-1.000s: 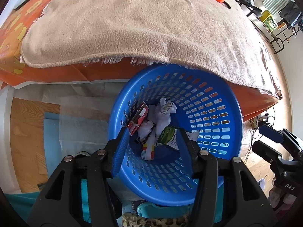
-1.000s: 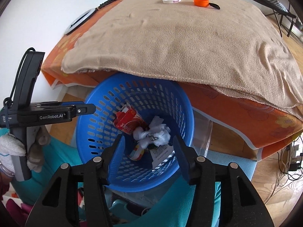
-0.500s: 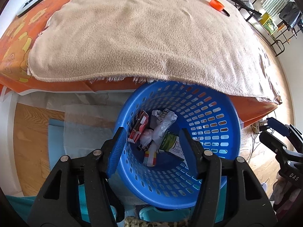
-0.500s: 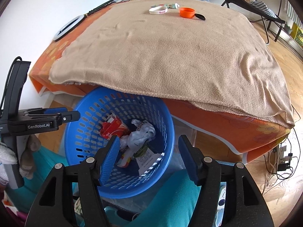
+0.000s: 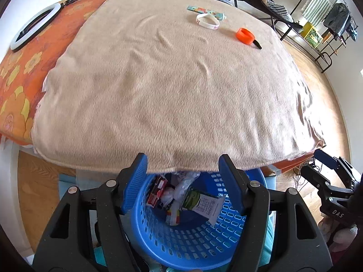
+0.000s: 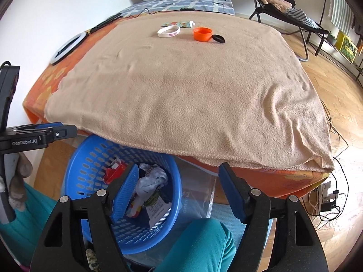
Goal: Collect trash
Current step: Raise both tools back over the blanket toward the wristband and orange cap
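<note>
Left wrist view: left hand-held gripper jaws opening, empty, above blue basket holding wrappers; right hand-held gripper opening, empty

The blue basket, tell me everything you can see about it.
The blue basket is a round plastic bin whose walls are perforated with rows of small oblong slots. It stands upright on the floor at the near edge of the bed, its far rim tucked under the overhanging beige blanket. Inside lie a red wrapper, a crumpled white wrapper and a green and white packet. A teal-clad leg is next to it. Neither gripper touches it.
</note>
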